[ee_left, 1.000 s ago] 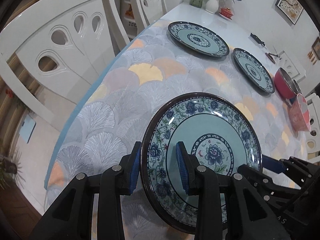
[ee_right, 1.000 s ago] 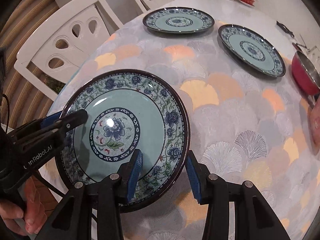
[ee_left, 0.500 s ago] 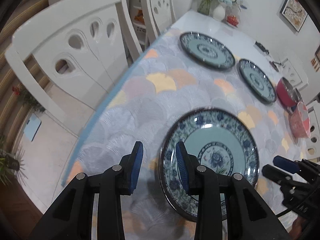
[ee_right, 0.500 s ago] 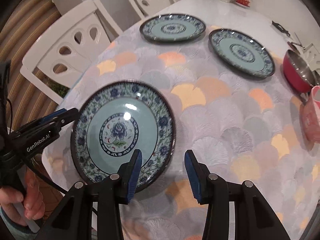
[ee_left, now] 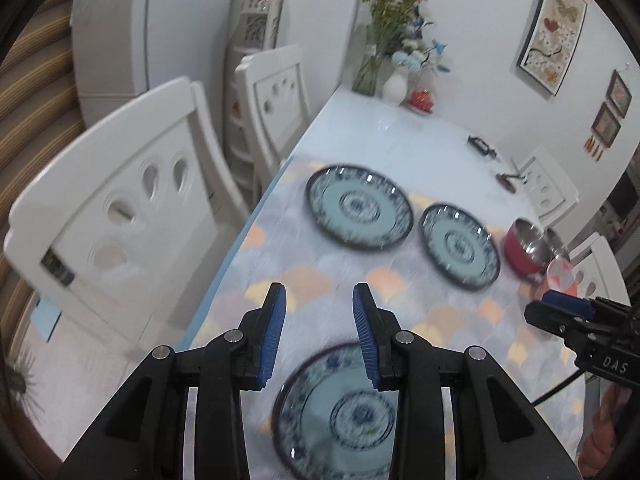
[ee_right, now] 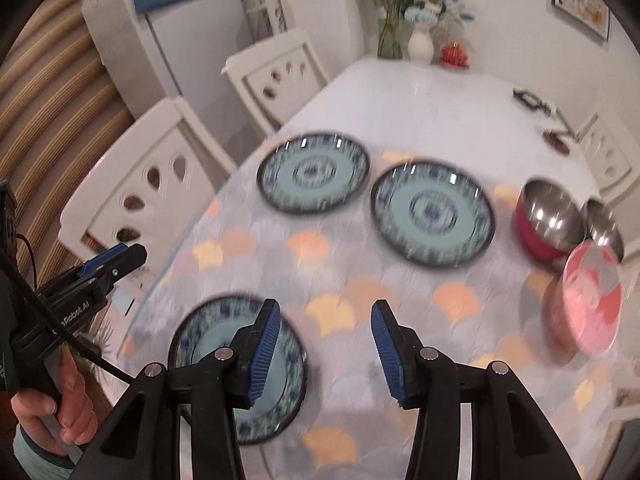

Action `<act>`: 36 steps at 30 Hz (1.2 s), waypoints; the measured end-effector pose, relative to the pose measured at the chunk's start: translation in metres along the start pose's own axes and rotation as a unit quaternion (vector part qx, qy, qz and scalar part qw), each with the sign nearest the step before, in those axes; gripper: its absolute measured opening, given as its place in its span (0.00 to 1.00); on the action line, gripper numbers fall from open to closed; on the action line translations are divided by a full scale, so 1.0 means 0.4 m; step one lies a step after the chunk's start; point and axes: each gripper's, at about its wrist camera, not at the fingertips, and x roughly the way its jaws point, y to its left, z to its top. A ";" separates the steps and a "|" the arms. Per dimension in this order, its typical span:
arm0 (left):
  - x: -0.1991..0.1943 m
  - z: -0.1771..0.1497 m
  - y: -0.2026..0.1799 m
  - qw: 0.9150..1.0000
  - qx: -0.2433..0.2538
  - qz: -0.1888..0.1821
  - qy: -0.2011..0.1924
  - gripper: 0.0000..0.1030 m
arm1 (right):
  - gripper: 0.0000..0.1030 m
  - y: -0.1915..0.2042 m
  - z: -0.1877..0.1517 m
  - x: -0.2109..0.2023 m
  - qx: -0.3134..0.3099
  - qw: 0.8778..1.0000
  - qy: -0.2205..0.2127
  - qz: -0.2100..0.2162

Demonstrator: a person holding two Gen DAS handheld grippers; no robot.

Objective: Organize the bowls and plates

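The near blue floral plate (ee_left: 340, 412) lies flat on the fan-patterned tablecloth (ee_left: 328, 280), below and behind my left gripper (ee_left: 319, 292), whose jaws are opening with nothing between them. In the right wrist view the same plate (ee_right: 200, 340) lies under the left finger of my right gripper (ee_right: 325, 308), also opening and holding nothing. Both grippers hang well above the table. Two more matching plates (ee_right: 312, 172) (ee_right: 432, 208) lie side by side further back. A red steel-lined bowl (ee_right: 548, 216), a second steel bowl (ee_right: 604, 228) and a pink bowl (ee_right: 588, 296) stand at the right.
White chairs (ee_left: 132, 200) (ee_left: 276, 96) stand along the table's left edge, and another chair (ee_left: 548, 188) at the right. Vases with flowers (ee_left: 394, 84) stand at the table's far end, with small dark items (ee_right: 532, 100) on the bare white top. A hand (ee_right: 60, 412) holds the left gripper's handle.
Both grippers let go of the near plate's rim and rose away from it, tilting up. The plate stays on the cloth, now smaller and lower in both views.
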 end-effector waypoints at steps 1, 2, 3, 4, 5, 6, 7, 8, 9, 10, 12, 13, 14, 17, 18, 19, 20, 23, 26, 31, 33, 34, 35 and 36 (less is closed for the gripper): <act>0.004 0.015 -0.002 1.000 -0.001 -0.001 -0.003 0.36 | 0.45 -0.005 0.022 -0.002 0.000 1.000 -0.006 -0.001; 0.009 0.031 -0.002 1.000 -0.004 -0.004 -0.006 0.39 | 0.45 -0.011 0.034 -0.001 0.000 1.000 -0.009 -0.001; 0.015 0.042 -0.001 1.000 -0.008 -0.006 -0.007 0.39 | 0.45 -0.017 0.056 0.001 0.001 1.000 -0.013 -0.001; 0.019 0.051 -0.001 1.000 -0.012 -0.009 -0.008 0.39 | 0.45 -0.024 0.072 0.004 0.002 1.000 -0.015 0.000; 0.029 0.065 0.001 1.000 -0.017 -0.013 -0.007 0.40 | 0.45 -0.034 0.086 0.006 0.004 1.000 -0.017 0.001; 0.038 0.077 0.002 1.000 -0.020 -0.014 -0.006 0.40 | 0.45 -0.044 0.109 0.014 0.009 1.000 -0.018 0.004; 0.049 0.088 0.003 1.000 -0.022 -0.015 -0.005 0.40 | 0.45 -0.053 0.122 0.020 0.012 1.000 -0.019 0.007; 0.064 0.104 0.004 1.000 -0.024 -0.015 -0.004 0.42 | 0.45 -0.063 0.143 0.030 0.018 1.000 -0.019 0.010; 0.074 0.114 0.006 1.000 -0.026 -0.017 -0.004 0.45 | 0.45 -0.070 0.159 0.036 0.021 1.000 -0.019 0.012; 0.087 0.124 0.007 0.999 -0.029 -0.019 -0.003 0.48 | 0.45 -0.078 0.173 0.043 0.025 0.999 -0.019 0.013; 0.111 0.141 0.008 0.999 -0.038 -0.021 -0.005 0.61 | 0.46 -0.093 0.206 0.061 0.031 0.999 -0.020 0.015; 0.126 0.149 0.008 0.999 -0.043 -0.022 -0.005 0.62 | 0.46 -0.100 0.221 0.070 0.032 0.999 -0.021 0.013; 0.139 0.157 0.008 0.999 -0.045 -0.023 -0.003 0.62 | 0.49 -0.109 0.239 0.084 0.033 0.999 -0.021 0.011; 0.206 0.176 0.004 0.998 -0.050 -0.024 0.016 0.62 | 0.55 -0.135 0.277 0.123 0.040 0.999 -0.022 0.008; 0.221 0.179 0.006 0.998 -0.049 -0.024 0.020 0.62 | 0.55 -0.145 0.290 0.142 0.044 0.999 -0.020 0.007; 0.241 0.182 0.003 0.998 -0.049 -0.024 0.026 0.62 | 0.55 -0.154 0.300 0.160 0.047 0.999 -0.016 0.007; 0.268 0.185 -0.002 0.998 -0.047 -0.024 0.034 0.62 | 0.55 -0.164 0.316 0.189 0.053 0.999 -0.011 0.006; 0.325 0.188 -0.012 0.998 -0.041 -0.024 0.050 0.62 | 0.55 -0.182 0.347 0.247 0.062 0.998 0.000 0.007; 0.385 0.189 -0.019 0.997 -0.039 -0.025 0.067 0.61 | 0.55 -0.191 0.378 0.312 0.063 0.998 0.010 0.007; 0.456 0.191 -0.010 0.995 -0.045 -0.021 0.088 0.59 | 0.55 -0.194 0.421 0.417 0.059 0.998 0.030 0.009; 0.477 0.192 -0.003 0.994 -0.049 -0.020 0.094 0.59 | 0.55 -0.192 0.437 0.460 0.055 0.998 0.041 0.012; 0.491 0.191 0.002 0.994 -0.052 -0.019 0.099 0.59 | 0.55 -0.192 0.442 0.478 0.053 0.997 0.046 0.013; 0.501 0.190 0.007 0.993 -0.054 -0.018 0.102 0.59 | 0.55 -0.192 0.448 0.491 0.051 0.997 0.049 0.015; 0.510 0.189 0.011 0.993 -0.055 -0.017 0.104 0.59 | 0.55 -0.192 0.454 0.513 0.048 0.997 0.055 0.016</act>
